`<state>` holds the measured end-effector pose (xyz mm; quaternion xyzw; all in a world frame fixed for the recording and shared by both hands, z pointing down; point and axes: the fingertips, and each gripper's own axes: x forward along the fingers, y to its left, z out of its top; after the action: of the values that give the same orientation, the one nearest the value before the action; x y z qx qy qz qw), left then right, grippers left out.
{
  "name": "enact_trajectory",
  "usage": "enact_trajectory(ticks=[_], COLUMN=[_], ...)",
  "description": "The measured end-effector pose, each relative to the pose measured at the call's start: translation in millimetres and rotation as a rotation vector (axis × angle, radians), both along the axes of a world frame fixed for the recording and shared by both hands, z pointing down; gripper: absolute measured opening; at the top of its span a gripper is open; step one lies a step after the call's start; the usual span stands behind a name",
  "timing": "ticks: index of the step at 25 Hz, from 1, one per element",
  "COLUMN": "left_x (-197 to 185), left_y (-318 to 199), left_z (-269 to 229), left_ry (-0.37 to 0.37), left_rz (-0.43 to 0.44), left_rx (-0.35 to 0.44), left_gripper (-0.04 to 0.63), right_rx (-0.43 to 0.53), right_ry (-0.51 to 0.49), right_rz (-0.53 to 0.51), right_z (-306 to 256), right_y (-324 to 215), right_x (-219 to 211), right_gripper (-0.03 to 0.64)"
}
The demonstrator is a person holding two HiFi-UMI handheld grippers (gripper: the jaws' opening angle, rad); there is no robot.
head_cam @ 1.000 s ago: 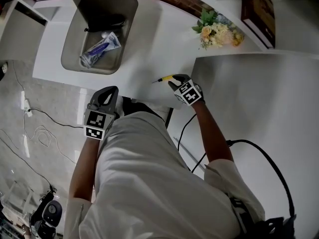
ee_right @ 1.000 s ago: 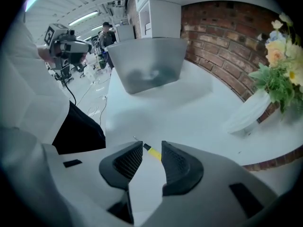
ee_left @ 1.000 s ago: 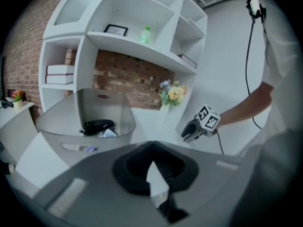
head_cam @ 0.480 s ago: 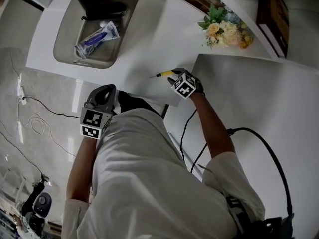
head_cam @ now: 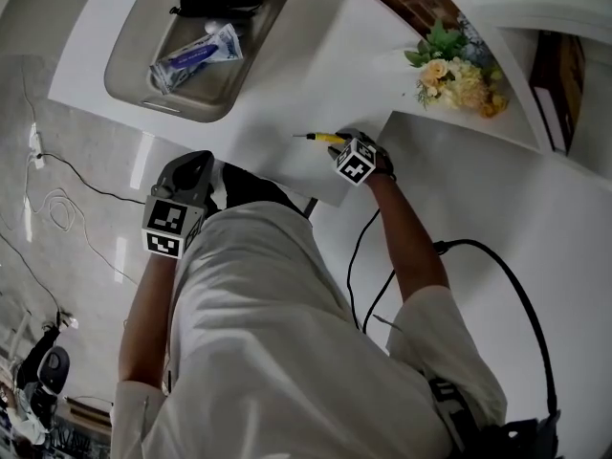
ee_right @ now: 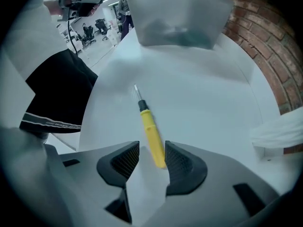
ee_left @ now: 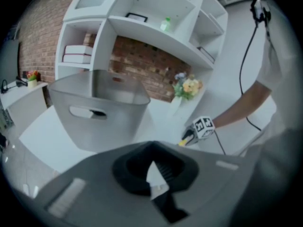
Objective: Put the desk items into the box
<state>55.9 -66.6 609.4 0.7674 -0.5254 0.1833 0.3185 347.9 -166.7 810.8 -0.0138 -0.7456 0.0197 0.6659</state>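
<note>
The right gripper has come down close over the desk since a second ago, and its jaws have just been opening on the way. They now stand apart with the butt of the yellow screwdriver between them. The handle lies against one pad while the other pad is clear of it, so I count the fingers as released, not gripping. The screwdriver looks to be resting on the desk, its metal tip pointing away toward the box. The box sits well apart at the far end of the desk. It already holds a blue-and-white packet and something dark that I can't identify. The left gripper hangs off the near edge of the desk beside the body, its tips together on nothing. For the task, I'd say the screwdriver is the item in hand but is not secured. The right jaws are wide enough and roughly straddle the handle, so the next thing needed is a squeeze around it. The handle sits off-centre, and an uneven close could roll or flick it across the smooth top.
</note>
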Motion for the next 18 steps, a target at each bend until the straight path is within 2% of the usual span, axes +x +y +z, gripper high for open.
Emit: enact_trajectory(ticks=[5, 6, 7, 12, 18], left_x=[-5.4, -6.6, -7.7, -8.5, -12.8], left_y=[3.4, 3.1, 3.1, 1.4, -0.8], left_z=[6.4, 7.0, 7.7, 8.0, 1.8], left_ry=[0.0, 0.002, 0.003, 0.001, -0.015], left_rz=[-0.015, -0.02, -0.025, -0.019, -0.026], left_rx=[-0.024, -0.025, -0.028, -0.031, -0.007], left_gripper=[0.003, 0.003, 0.003, 0.003, 0.003], right_rx=[-0.028, -0.025, -0.026, -0.064, -0.04], right_ry=[0.032, 0.029, 0.025, 0.012, -0.041], right_rz=[-0.062, -0.058, -0.052, -0.021, 0.02], right_z=[9.0, 8.2, 7.5, 3.6, -9.8], right_y=[5.5, 3.3, 2.2, 6.3, 1.8], right_x=[-2.3, -2.8, -2.9, -5.9, -18.5], right_gripper=[0.153, 0.135, 0.063, 0.061, 0.061])
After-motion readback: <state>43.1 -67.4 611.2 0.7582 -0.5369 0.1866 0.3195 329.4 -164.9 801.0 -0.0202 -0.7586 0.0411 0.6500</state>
